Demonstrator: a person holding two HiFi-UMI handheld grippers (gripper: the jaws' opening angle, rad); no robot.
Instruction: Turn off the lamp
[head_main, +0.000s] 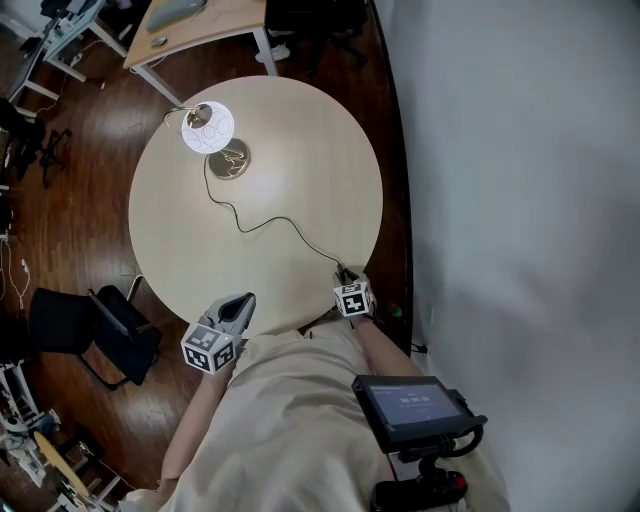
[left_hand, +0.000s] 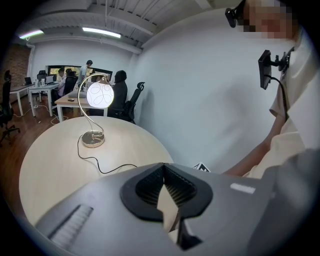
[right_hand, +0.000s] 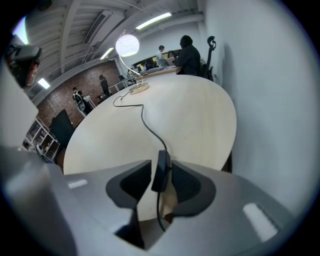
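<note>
**Lamp lit; right gripper on cord switch**

One lamp (head_main: 208, 128) stands on the round table (head_main: 300, 150), toward its far-left edge. It has a glowing white globe shade, a curved metal stem and a round base. One black cord (head_main: 270, 222) crosses the table to one inline switch (right_hand: 161, 167) at the near edge. Of the two grippers, the right gripper (right_hand: 161, 176) angles down and clamps the switch. The left gripper (left_hand: 163, 172), jaws closed and empty, hovers at the table's near edge.

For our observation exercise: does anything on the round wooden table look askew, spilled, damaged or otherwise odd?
Nothing stands out. The white globe lamp stands upright and lit on the pale round wooden table; its thin black cord trails loosely to the near edge, where the black inline switch sits between the right gripper's fingers.
</note>
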